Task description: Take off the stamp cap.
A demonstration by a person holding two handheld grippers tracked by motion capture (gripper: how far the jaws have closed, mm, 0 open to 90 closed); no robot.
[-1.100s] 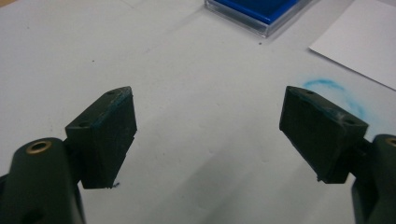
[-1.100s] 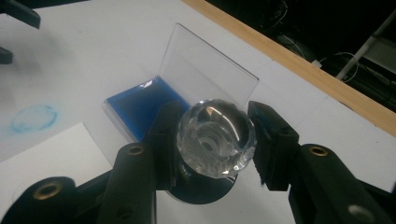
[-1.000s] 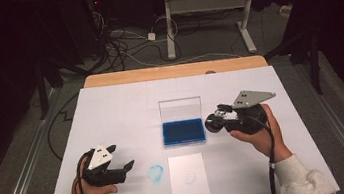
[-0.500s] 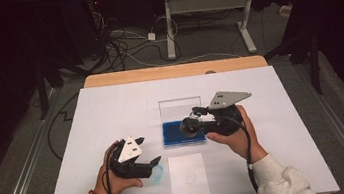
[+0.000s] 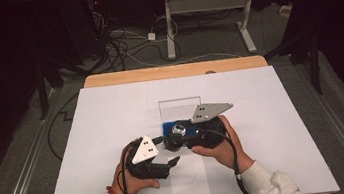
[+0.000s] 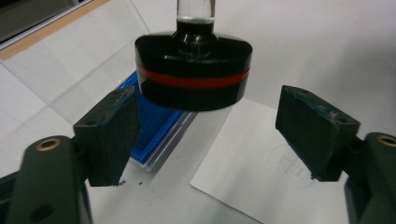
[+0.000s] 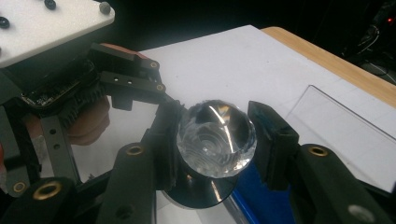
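A stamp with a clear faceted knob (image 7: 215,137) and a black base with a red stripe (image 6: 194,77) hangs above the white table cover. My right gripper (image 7: 217,130) is shut on the knob, one jaw pressing each side. In the high view this gripper (image 5: 177,135) holds the stamp (image 5: 173,141) at the table's middle, over the blue ink pad (image 5: 168,126). My left gripper (image 6: 210,112) is open and its jaws have just been closing. The stamp's base sits just beyond and between the pads, and they do not touch it. From above, the left gripper (image 5: 171,161) sits close below the stamp.
The ink pad (image 6: 156,123) lies in a clear case whose lid (image 5: 180,108) is folded back behind it. A white paper slip (image 6: 252,158) with a faint stamped mark (image 6: 287,163) lies in front. The wooden table edge (image 5: 171,71) runs along the back.
Both hands have come together at the table's middle. The right moved left with the stamp over the ink pad, and the left moved right and up to it.
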